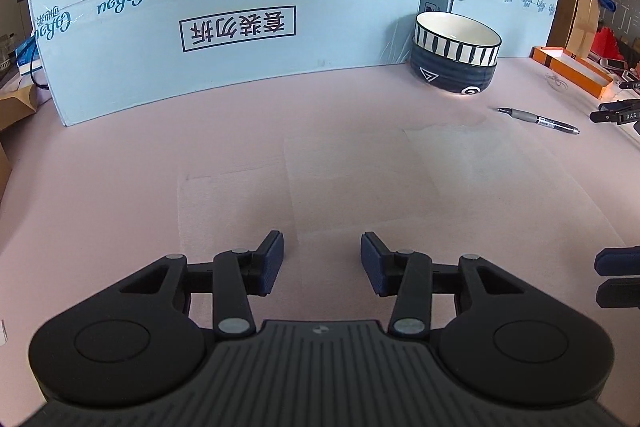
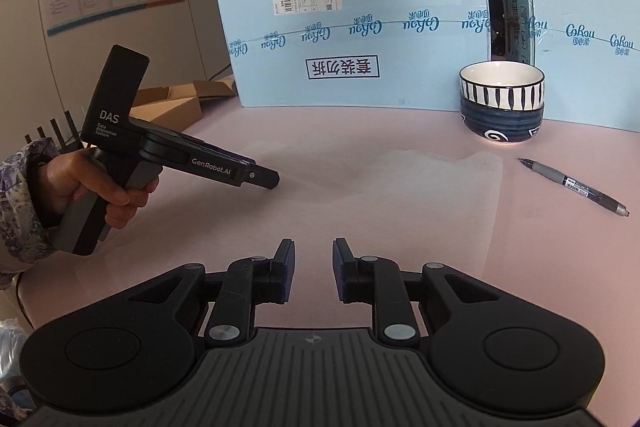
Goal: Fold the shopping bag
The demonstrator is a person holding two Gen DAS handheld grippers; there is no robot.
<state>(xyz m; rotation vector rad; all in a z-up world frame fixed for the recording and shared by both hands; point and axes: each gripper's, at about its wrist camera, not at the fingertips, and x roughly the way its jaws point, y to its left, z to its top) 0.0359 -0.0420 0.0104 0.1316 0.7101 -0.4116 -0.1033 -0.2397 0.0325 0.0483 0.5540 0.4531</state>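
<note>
Both the left gripper (image 1: 322, 263) and right gripper (image 2: 314, 269) are open, empty; the translucent shopping bag (image 1: 360, 179) lies flat on the table (image 1: 120, 167). Its thin film may slip from the fingers.

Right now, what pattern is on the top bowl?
Black stripes on white around the top bowl, with a dark rim. The right wrist view shows it best.

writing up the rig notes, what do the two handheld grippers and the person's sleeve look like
Both are matte black, with two round hubs, ribbed grey centre plate and silver pivot pins. The left gripper and right gripper have dark blue ribbed pads. From the side, the left carries white "DAS" and "GenRobot.AI" lettering above a grey-and-black handle. The sleeve is purple-grey floral print.
</note>
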